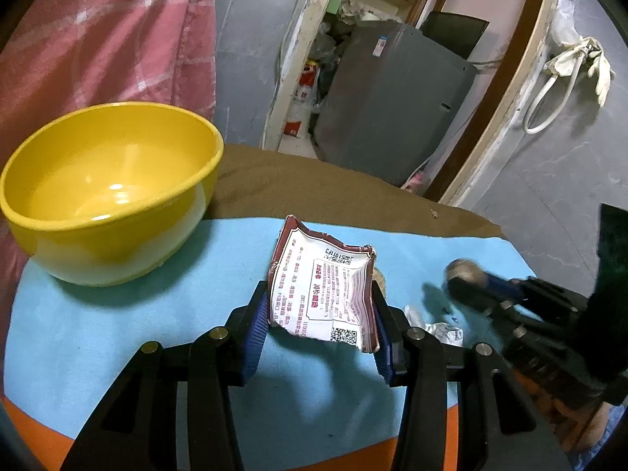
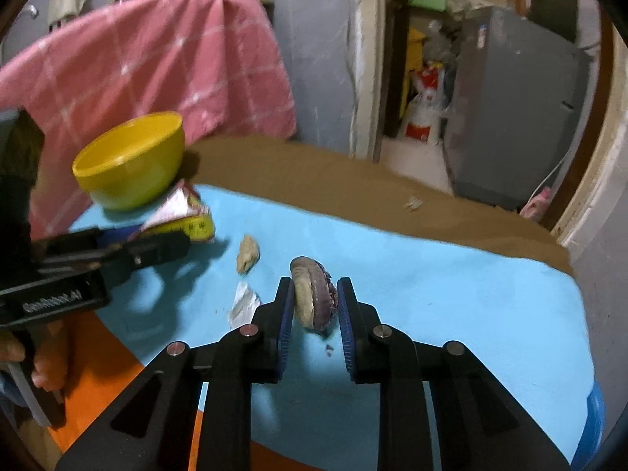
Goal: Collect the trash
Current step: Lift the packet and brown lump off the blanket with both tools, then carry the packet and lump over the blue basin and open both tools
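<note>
Left gripper fingers clamp a torn snack wrapper; right gripper fingers pinch a brown-and-purple peel above the blue cloth on the tabletop. Two more scraps lie between them. A yellow bowl stands at the cloth's far left corner, before a pink checked cloth, grey walls and a grey appliance.

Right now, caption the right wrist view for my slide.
Right gripper closed on a peel over the blue cloth; yellow bowl behind, left gripper holding a wrapper.
</note>
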Available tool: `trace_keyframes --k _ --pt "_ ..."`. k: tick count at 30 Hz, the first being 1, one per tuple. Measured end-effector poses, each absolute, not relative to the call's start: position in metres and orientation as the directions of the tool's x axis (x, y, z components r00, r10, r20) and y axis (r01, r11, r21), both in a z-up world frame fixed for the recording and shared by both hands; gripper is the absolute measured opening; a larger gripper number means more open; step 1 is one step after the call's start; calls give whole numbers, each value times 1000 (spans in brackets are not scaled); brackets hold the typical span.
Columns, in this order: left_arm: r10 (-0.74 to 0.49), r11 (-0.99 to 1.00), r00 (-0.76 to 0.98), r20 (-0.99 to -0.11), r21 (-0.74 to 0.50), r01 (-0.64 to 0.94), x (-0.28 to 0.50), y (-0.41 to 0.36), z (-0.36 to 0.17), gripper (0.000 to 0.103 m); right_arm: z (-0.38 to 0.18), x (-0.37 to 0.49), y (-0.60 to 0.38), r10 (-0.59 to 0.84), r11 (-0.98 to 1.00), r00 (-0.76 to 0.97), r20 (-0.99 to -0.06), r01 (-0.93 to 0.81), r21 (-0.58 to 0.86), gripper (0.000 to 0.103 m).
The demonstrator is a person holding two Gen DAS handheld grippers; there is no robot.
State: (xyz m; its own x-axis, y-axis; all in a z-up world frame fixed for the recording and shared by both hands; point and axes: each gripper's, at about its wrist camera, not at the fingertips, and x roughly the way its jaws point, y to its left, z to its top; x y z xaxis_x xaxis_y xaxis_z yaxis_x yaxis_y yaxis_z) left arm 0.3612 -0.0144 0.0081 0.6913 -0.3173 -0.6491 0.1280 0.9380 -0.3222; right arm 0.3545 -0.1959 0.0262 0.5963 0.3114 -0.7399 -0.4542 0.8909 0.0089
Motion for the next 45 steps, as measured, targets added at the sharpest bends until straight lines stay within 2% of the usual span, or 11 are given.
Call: trace_keyframes --k 4,10,17,20,26,31,40,45 --pt "-297 946 744 -598 -293 142 347 -21 18 41 44 341 -214 315 921 704 -637 -389 27 20" --pt "-303 941 827 -474 -285 181 318 -38 40 41 73 300 -242 318 944 863 -392 -326 48 20" --pt "-350 928 866 -359 -262 267 293 -75 67 41 94 251 -258 217 971 953 -209 -233 -53 20" --pt "-373 920 868 -328 -250 301 284 -91 73 41 104 237 -277 175 982 973 -151 -184 -47 20" --pt "-442 894 846 -297 -226 388 273 -132 87 41 112 214 -324 55 998 993 -100 -55 2 20" --pt "-519 854 793 -317 -230 467 271 -174 92 41 113 199 -356 -52 998 994 -94 54 25 20" --pt "-604 796 702 -378 -254 549 278 -239 87 41 102 180 -414 -190 979 970 -149 200 51 20" --pt "-634 767 622 -460 -270 582 290 -282 72 41 93 180 -442 -240 960 947 -214 264 90 20"
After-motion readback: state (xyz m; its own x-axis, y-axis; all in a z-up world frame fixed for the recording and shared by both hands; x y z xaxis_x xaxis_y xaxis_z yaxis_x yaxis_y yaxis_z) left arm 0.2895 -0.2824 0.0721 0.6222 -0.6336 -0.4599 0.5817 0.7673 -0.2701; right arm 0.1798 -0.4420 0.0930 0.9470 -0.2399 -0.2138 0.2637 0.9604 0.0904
